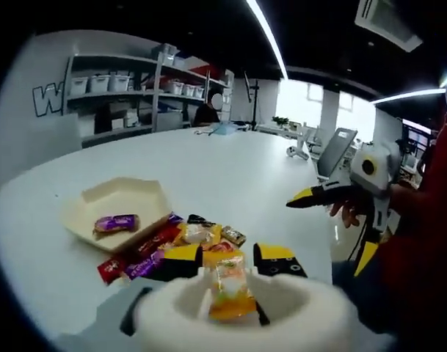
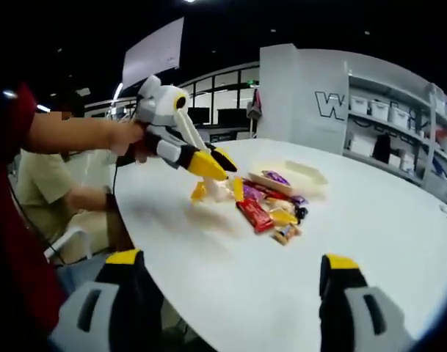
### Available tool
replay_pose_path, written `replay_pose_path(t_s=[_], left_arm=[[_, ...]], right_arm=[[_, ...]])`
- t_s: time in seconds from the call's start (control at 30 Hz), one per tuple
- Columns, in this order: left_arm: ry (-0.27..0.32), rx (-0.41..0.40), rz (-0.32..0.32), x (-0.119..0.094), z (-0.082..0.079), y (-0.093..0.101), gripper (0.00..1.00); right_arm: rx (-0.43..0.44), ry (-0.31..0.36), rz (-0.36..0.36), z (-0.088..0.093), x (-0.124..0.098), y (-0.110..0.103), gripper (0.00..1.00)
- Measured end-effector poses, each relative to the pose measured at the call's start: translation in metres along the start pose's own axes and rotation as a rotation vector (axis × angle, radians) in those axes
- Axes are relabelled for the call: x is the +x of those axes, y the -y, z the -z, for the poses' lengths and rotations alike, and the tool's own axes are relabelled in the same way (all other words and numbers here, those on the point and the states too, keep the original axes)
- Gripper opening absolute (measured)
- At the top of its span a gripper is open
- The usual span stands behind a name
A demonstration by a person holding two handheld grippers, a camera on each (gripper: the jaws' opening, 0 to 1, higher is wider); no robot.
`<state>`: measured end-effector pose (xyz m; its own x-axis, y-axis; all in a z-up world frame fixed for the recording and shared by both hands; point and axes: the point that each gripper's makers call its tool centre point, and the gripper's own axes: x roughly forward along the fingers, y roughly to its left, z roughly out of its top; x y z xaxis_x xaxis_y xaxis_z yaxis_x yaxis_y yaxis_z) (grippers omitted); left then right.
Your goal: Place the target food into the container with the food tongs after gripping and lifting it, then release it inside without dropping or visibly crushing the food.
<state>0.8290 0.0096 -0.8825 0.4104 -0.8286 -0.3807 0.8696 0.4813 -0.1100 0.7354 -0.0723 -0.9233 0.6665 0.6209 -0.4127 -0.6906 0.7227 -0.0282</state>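
My left gripper (image 1: 230,258) is shut on white food tongs (image 1: 282,312), and the tongs pinch an orange-yellow snack packet (image 1: 230,290) above the pile of wrapped snacks (image 1: 172,246). A cream hexagonal container (image 1: 146,194) lies left of the pile with a purple candy (image 1: 114,222) inside. In the right gripper view, the left gripper (image 2: 216,165) hangs over the near end of the pile (image 2: 271,209), short of the container (image 2: 305,174). My right gripper (image 2: 234,268) is open and holds nothing at the table's edge; a hand holds it at the right (image 1: 335,226).
The round white table (image 1: 230,169) stretches far behind the pile. A person in red stands at the right edge (image 1: 429,242); another sits beyond the table (image 2: 40,183). Shelves with white bins (image 1: 113,84) line the back wall.
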Motion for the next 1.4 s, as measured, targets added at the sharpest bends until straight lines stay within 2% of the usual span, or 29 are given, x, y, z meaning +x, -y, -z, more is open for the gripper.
replay_pose_path(t_s=[0.2,0.37,0.6,0.97,1.13,1.4], left_arm=[[0.028,-0.005,-0.027,-0.008,-0.018,-0.017,0.26],[0.037,-0.014,-0.041,-0.012,-0.026,-0.028,0.26],[0.056,-0.037,-0.068,-0.012,-0.029,-0.040,0.26],[0.052,-0.026,-0.082,-0.008,-0.039,-0.051,0.26],[0.052,-0.031,-0.090,-0.003,-0.041,-0.056,0.26],[0.048,-0.032,-0.085,0.005,-0.048,-0.061,0.26]], right_arm=[[-0.004,-0.003,-0.001,0.000,0.000,0.000,0.99],[-0.007,-0.007,0.001,0.001,-0.001,0.000,0.99],[-0.016,-0.018,0.000,0.004,-0.002,-0.001,0.99],[-0.010,-0.028,0.006,0.008,-0.002,0.003,0.99],[0.000,-0.023,0.009,0.008,-0.002,0.006,0.99],[0.033,0.022,0.027,-0.001,-0.005,0.015,0.99]])
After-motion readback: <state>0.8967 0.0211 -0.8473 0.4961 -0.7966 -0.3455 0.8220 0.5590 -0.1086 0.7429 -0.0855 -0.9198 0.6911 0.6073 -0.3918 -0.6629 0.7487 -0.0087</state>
